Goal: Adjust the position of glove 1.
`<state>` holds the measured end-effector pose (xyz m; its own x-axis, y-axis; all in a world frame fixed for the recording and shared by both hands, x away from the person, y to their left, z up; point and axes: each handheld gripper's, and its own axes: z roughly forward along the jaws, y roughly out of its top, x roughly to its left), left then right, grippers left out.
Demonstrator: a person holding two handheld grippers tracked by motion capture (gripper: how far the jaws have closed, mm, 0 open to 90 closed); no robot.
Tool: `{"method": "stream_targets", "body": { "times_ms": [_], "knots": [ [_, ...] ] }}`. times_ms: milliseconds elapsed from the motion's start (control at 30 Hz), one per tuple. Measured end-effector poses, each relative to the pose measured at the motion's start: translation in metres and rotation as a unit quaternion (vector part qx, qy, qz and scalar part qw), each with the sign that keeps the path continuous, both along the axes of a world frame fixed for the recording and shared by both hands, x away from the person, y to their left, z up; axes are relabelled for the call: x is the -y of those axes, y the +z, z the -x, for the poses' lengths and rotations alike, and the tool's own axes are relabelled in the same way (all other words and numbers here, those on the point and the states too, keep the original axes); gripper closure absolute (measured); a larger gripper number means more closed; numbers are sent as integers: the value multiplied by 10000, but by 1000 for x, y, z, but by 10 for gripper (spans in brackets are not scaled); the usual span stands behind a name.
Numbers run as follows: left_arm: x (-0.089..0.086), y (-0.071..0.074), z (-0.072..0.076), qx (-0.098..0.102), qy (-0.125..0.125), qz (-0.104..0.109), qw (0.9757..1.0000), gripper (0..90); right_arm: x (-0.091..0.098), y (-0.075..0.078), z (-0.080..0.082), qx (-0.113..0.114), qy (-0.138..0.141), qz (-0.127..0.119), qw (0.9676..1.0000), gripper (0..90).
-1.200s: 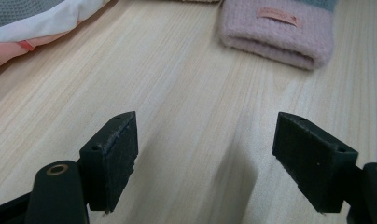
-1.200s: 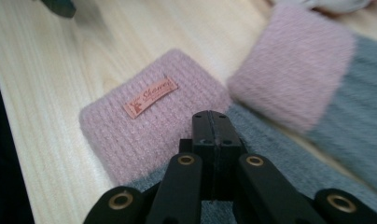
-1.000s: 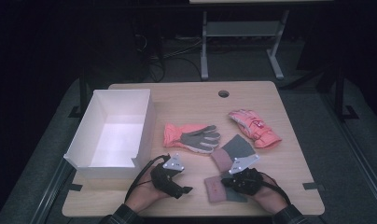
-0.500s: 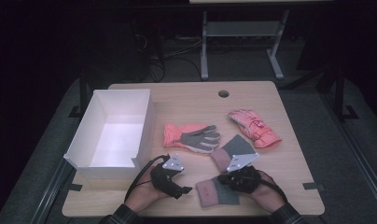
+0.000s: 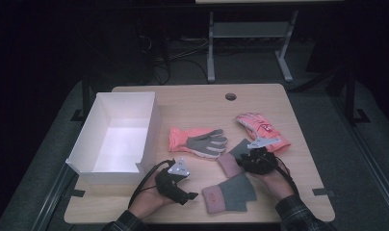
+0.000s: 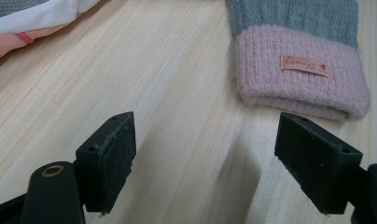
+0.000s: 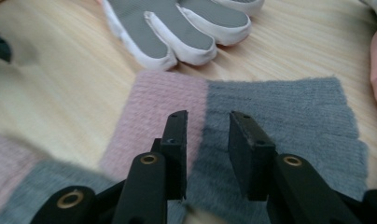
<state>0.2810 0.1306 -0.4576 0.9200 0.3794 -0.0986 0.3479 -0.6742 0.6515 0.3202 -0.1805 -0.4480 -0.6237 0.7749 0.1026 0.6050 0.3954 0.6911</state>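
Note:
Two knit mittens, grey with pink cuffs, lie near the table's front. The near mitten (image 5: 231,192) (image 6: 298,70) has a small label on its cuff. My left gripper (image 5: 180,188) (image 6: 205,140) rests on the wood to its left, jaws wide open and empty. My right gripper (image 5: 252,161) (image 7: 207,126) hovers over the far mitten (image 5: 229,163) (image 7: 280,116). Its jaws have just been opening; they stand a little apart with nothing pressed between them. A pink glove with a grey palm (image 5: 197,140) (image 7: 177,28) lies beyond.
A white open box (image 5: 149,130) stands at the table's left. A second pink glove (image 5: 260,127) lies behind the right gripper. The table has a round cable hole (image 5: 230,96) at the back. Dark floor surrounds the table.
My right gripper has moved away from the near mitten to above the far one, uncovering the near mitten's grey part. The left gripper has stayed put.

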Motion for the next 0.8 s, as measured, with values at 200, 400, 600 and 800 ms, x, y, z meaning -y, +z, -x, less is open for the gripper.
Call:
{"method": "stream_targets", "body": {
  "times_ms": [200,400,600,800],
  "knots": [
    [-2,1,1,41,11,11,10000,203,-3,-11,-12,-205,-272,125,9993,634],
    [-1,0,0,32,43,10,10000,203,-7,-17,-13,-97,-382,159,9991,747],
    [-2,0,1,39,29,7,10000,203,-3,-18,-15,-96,-354,63,9993,866],
    [-3,1,0,21,35,11,10000,203,1,-13,-15,-114,-393,-135,9991,871]
  ]
}}
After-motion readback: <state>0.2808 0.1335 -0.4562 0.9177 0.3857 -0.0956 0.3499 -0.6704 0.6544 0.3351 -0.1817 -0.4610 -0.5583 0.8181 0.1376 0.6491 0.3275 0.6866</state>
